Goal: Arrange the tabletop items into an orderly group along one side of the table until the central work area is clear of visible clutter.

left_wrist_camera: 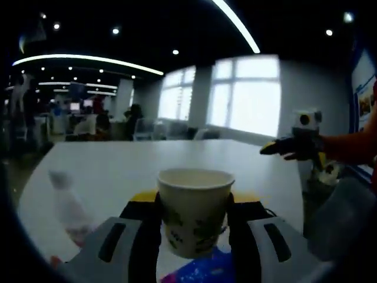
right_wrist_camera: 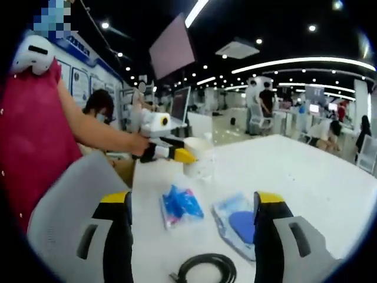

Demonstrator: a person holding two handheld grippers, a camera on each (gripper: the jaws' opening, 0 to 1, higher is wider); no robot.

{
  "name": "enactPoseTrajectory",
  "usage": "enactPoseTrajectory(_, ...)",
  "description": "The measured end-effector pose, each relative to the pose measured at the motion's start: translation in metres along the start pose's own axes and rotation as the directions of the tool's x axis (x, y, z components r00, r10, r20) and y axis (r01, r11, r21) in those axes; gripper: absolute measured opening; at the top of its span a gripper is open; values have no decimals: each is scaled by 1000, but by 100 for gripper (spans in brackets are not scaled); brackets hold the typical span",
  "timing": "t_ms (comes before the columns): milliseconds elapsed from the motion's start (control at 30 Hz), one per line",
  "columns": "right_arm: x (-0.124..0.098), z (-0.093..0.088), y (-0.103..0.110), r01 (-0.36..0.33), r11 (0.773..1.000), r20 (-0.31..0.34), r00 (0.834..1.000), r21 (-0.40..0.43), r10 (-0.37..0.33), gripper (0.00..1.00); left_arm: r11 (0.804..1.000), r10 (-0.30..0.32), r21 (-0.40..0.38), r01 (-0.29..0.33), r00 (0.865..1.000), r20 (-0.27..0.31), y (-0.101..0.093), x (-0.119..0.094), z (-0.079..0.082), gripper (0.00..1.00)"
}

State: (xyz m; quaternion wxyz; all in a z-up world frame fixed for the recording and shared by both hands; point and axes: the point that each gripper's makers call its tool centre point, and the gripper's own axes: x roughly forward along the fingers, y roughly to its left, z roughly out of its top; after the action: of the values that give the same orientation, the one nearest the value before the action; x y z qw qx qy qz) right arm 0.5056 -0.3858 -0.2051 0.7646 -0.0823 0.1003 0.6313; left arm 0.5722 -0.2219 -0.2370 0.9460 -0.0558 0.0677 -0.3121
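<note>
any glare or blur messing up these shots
Left gripper view: the windows are blown out white, and the bottle at left is smeared and soft, while the paper cup stays fairly sharp. Right gripper view: evenly lit, with fisheye bending of the ceiling lights.

In the right gripper view, two packets (right_wrist_camera: 181, 205) (right_wrist_camera: 234, 224) lie side by side on the worktop (right_wrist_camera: 306, 177), a coiled cable (right_wrist_camera: 207, 268) before them, a cup (right_wrist_camera: 197, 156) behind.

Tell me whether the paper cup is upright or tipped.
Upright. The cup sits between the left gripper's fingers, round rim level and facing up. Contents: cannot tell.
</note>
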Motion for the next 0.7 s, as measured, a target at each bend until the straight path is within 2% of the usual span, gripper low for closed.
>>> enactPoseTrajectory(200, 6, 1, -2, -1, 1000, 26, 1000, -1, 1, 99, 998, 58, 6, -58, 998, 7, 16, 2, -10, 40)
enactPoseTrajectory(367, 11, -3, -2, -15, 1000, 16, 1000, -8, 16, 98, 994, 106, 30, -106, 994, 11, 28, 3, -15, 40)
enactPoseTrajectory(700, 19, -17, -4, -31, 999, 9, 999, 9, 31, 95, 983, 181, 23, -181, 984, 5, 48, 14, -29, 40)
